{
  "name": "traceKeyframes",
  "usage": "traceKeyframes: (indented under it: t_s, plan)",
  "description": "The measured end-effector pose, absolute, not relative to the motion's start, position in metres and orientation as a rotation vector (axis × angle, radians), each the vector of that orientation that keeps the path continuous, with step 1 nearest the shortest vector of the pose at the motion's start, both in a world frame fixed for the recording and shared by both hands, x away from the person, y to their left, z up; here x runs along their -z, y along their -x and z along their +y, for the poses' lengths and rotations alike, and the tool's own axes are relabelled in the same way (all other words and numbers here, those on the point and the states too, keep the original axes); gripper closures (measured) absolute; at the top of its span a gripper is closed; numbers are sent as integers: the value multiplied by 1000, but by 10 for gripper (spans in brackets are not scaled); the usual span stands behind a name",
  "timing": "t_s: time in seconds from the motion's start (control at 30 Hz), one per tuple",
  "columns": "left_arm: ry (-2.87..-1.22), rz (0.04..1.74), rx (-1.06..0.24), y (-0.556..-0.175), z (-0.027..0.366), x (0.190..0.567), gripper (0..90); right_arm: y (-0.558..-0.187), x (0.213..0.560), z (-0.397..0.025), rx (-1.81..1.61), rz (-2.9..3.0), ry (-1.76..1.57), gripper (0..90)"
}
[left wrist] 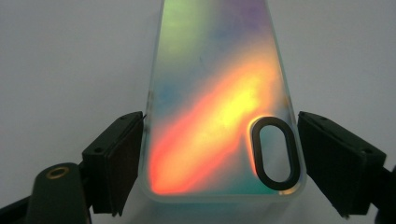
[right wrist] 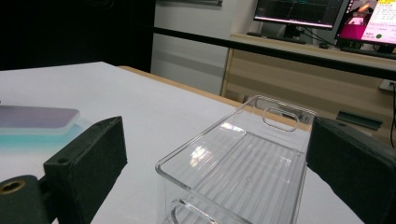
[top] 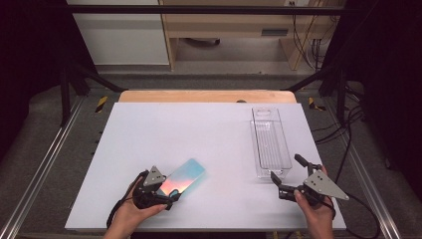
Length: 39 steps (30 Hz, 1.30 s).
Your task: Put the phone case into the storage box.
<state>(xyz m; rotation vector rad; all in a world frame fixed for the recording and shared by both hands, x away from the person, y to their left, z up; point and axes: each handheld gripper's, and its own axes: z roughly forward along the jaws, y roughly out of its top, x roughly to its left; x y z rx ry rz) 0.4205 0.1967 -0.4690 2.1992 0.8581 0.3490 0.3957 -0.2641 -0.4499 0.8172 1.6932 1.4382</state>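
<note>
A: L gripper (top: 171, 198) status?
B: Near front edge of the white surface (top: 164, 129), left of centre. Jaws spread wide, straddling the near end of the phone case (top: 184, 178). In the left gripper view the case (left wrist: 219, 107) lies flat between them, camera cutout at the near right corner; the left jaw seems to touch the case edge, the right one sits just beside it w/ a thin gap. No squeeze yet.
A: R gripper (top: 287, 174)?
B: Front right, jaws wide open, holding nothing, aimed at the near end of the clear bin (top: 269, 144). In the right gripper view the bin (right wrist: 243, 172) sits between the jaws, not touching.
A: Bin vs case?
B: Well apart; bin runs lengthwise toward the far edge, case lies at an angle. Bare surface between them, nothing blocking either
A: Background?
B: Monitors (right wrist: 327, 16) on a wooden desk (right wrist: 299, 79) beyond the far edge
</note>
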Motion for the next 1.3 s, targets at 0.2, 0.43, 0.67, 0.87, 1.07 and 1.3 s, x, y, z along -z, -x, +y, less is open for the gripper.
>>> traceKeyframes:
  t_s: [0.2, 0.43, 0.67, 0.87, 1.07, 1.3]
  plan:
    - [-2209, 837, -372, -421, 195, 452, 171, -393, 446, -253, -1394, 1709, -763, 41]
    - [-2201, 823, -384, -424, 192, 433, 171, -387, 440, -218, -1292, 1792, -623, 32]
    - [-2207, 806, -380, -427, 186, 417, 171, -387, 436, -189, -1241, 1855, -526, 32]
    - [-2215, 773, -375, -430, 174, 402, 171, -389, 435, -152, -1169, 1939, -396, 44]
    - [-2239, 739, -364, -432, 161, 389, 171, -392, 435, -117, -1078, 1987, -235, 73]
    - [-2258, 713, -362, -431, 154, 375, 171, -393, 428, -88, -971, 1991, -72, 116]
